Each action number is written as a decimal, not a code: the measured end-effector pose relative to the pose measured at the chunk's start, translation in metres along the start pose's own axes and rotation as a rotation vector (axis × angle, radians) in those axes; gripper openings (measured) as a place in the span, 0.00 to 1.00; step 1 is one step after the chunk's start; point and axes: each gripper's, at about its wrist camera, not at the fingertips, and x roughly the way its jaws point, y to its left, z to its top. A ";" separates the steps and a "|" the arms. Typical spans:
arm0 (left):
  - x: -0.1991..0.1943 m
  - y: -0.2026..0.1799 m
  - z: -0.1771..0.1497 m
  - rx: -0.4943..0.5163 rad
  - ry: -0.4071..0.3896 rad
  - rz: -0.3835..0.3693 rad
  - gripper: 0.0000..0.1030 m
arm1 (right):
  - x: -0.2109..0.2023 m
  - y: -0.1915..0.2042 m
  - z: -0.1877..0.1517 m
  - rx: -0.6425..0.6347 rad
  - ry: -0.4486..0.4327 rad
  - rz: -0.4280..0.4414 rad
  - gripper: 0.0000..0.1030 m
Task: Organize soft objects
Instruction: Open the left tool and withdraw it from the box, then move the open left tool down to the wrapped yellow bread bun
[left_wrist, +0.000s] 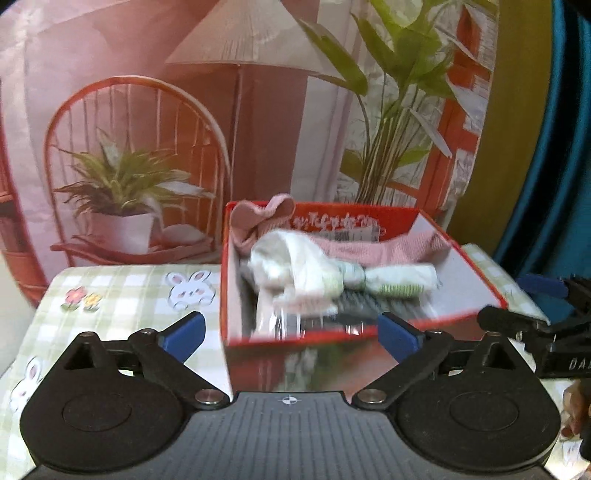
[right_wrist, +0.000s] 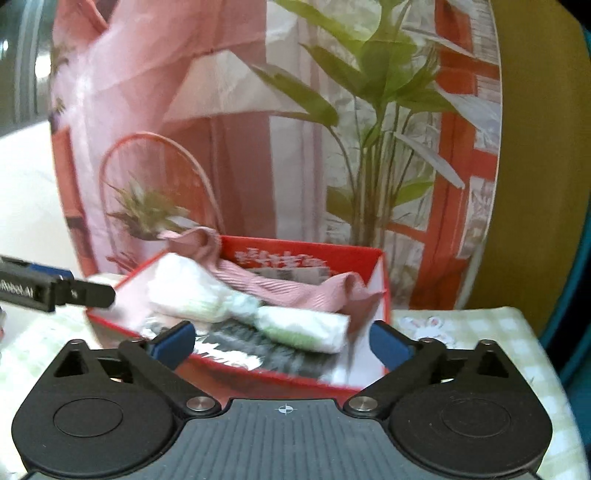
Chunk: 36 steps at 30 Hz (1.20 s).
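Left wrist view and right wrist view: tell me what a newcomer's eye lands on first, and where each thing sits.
The red box stands on the checked bunny tablecloth, straight ahead of both open grippers. Inside it a white and green knotted cloth lies across a pink ribbed cloth, whose end drapes over the box's far left corner. Behind hangs a printed backdrop of a lamp, chair and plants.

Printed backdrop (left_wrist: 147, 92) showing a red wicker chair (left_wrist: 129, 122), potted plant (left_wrist: 122, 192), lamp (left_wrist: 240, 37) and tall green leaves (right_wrist: 388, 92), checked bunny-print tablecloth (left_wrist: 129, 291), teal curtain (left_wrist: 554, 147) at right.
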 end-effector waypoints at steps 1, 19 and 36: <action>-0.006 -0.002 -0.007 0.016 0.009 0.017 1.00 | -0.006 0.003 -0.004 0.003 -0.006 0.007 1.00; -0.082 -0.005 -0.122 -0.029 0.065 0.157 1.00 | -0.079 0.033 -0.101 0.061 0.075 0.016 1.00; -0.081 0.020 -0.158 -0.159 0.099 0.099 0.79 | -0.081 0.059 -0.143 -0.011 0.108 0.072 1.00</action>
